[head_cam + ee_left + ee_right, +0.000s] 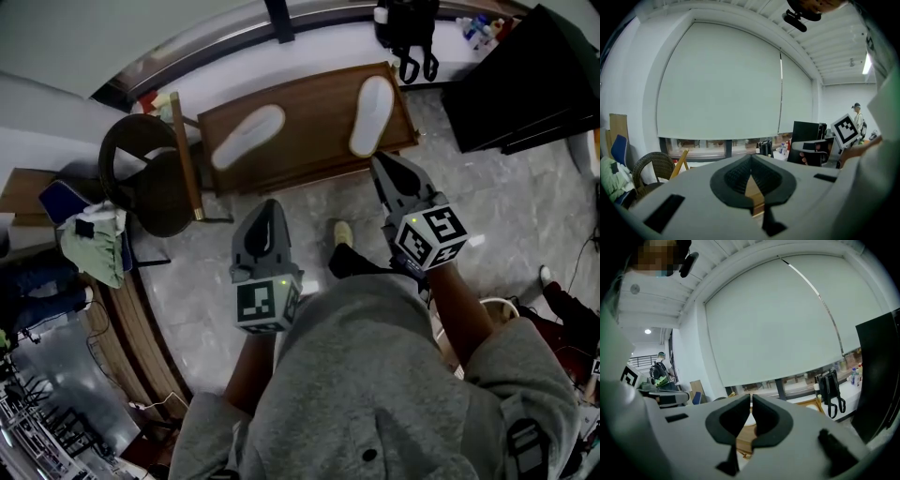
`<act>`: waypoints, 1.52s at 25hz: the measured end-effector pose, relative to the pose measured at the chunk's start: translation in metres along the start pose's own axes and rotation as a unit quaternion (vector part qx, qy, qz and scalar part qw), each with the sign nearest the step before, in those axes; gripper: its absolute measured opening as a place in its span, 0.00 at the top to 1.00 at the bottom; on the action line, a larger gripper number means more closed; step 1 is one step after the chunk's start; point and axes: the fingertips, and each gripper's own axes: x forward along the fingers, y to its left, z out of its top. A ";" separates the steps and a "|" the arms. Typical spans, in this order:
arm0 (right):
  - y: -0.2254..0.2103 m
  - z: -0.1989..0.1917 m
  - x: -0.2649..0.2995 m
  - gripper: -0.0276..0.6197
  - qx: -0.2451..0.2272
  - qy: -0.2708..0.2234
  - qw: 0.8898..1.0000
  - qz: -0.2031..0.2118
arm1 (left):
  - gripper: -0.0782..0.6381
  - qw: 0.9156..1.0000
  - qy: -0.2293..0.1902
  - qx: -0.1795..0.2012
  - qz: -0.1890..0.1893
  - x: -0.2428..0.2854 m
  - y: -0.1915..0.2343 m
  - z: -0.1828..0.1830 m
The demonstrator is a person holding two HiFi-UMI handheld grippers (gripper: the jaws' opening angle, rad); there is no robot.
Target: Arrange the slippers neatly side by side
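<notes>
My left claw (pixel 271 210) and right claw (pixel 382 167) were closed, empty; left slipper (pixel 247 136) and right slipper (pixel 372 114) lay apart on the far table (pixel 314 131)

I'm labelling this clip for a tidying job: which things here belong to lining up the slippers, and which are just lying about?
Belongs to the job:
white flat slipper at left
white flat slipper at right
brown wooden table under both

Just lying about:
dark round wicker chair
black backpack
green crumpled cloth
</notes>
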 end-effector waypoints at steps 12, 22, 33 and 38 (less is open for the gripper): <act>-0.037 0.014 0.038 0.91 0.000 0.005 1.000 0.010 | 0.87 1.000 -0.004 0.006 0.026 0.052 0.010 0.019; -0.044 0.015 0.054 0.91 -0.008 0.012 1.000 0.019 | 0.87 0.998 -0.007 0.007 0.060 0.063 0.025 0.023; -0.054 0.010 0.066 0.91 -0.003 0.029 1.000 0.000 | 0.87 0.999 -0.003 0.008 0.053 0.077 0.036 0.027; -0.061 0.002 0.074 0.91 -0.002 0.046 0.999 -0.017 | 0.87 0.999 0.003 0.003 0.039 0.095 0.044 0.026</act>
